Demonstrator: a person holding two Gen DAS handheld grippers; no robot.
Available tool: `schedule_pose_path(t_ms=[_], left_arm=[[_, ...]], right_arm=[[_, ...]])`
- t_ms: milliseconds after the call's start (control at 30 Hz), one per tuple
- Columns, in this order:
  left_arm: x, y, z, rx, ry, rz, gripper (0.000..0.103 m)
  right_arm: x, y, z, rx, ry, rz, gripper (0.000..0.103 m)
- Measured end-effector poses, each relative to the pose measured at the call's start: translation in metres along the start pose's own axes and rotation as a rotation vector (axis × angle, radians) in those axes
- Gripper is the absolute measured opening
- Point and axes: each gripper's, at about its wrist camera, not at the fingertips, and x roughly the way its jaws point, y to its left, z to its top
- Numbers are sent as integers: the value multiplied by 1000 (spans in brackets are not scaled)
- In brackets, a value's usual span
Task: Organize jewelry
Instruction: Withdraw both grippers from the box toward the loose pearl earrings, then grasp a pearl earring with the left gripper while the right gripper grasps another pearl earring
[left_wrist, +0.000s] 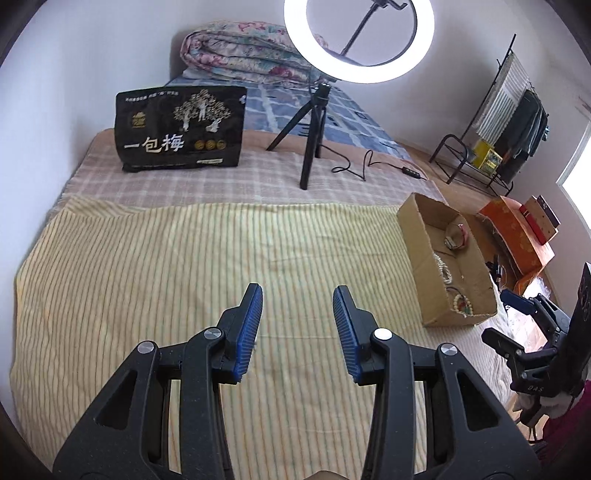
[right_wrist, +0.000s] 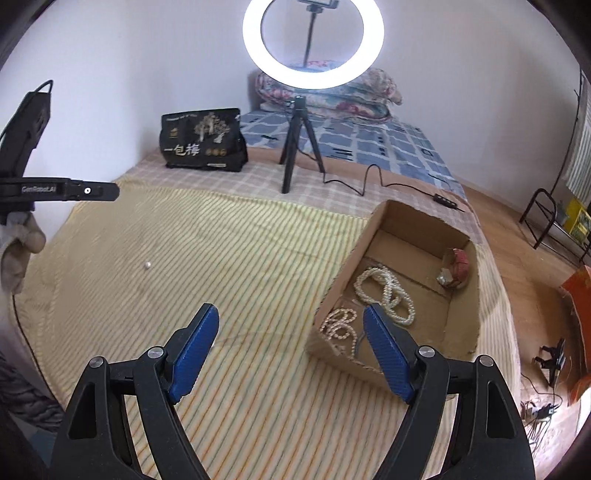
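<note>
A cardboard box (right_wrist: 343, 258) lies on the striped cloth at the right. Inside it are a white pearl necklace (right_wrist: 388, 291), a smaller bead strand (right_wrist: 338, 325) and a red bracelet (right_wrist: 458, 266). One loose pearl (right_wrist: 148, 264) rests on the cloth, far to the left of the box. My right gripper (right_wrist: 291, 310) hovers open above the cloth beside the box's near left corner, holding nothing. In the left wrist view my left gripper (left_wrist: 297, 295) also stands open and empty over bare cloth, with the box (left_wrist: 417, 258) off to its right.
A ring light on a black tripod (right_wrist: 295, 147) stands behind the cloth, its cable (right_wrist: 369, 177) trailing right. A black printed bag (right_wrist: 203, 142) leans by the wall. A folded quilt (left_wrist: 243, 51) lies at the bed's far end. An orange box (left_wrist: 517, 236) sits on the floor.
</note>
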Motion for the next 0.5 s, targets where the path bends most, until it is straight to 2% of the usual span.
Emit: schedule_pose_path(t_ms=[200, 433, 500], left_arm=[[17, 28, -19, -31, 69, 28, 40], [43, 37, -34, -43, 134, 31, 40], [50, 36, -37, -44, 153, 24, 40]], right_arm=[[20, 24, -19, -64, 43, 70, 80], [50, 41, -31, -97, 125, 153, 80], [59, 46, -35, -123, 151, 160, 73]])
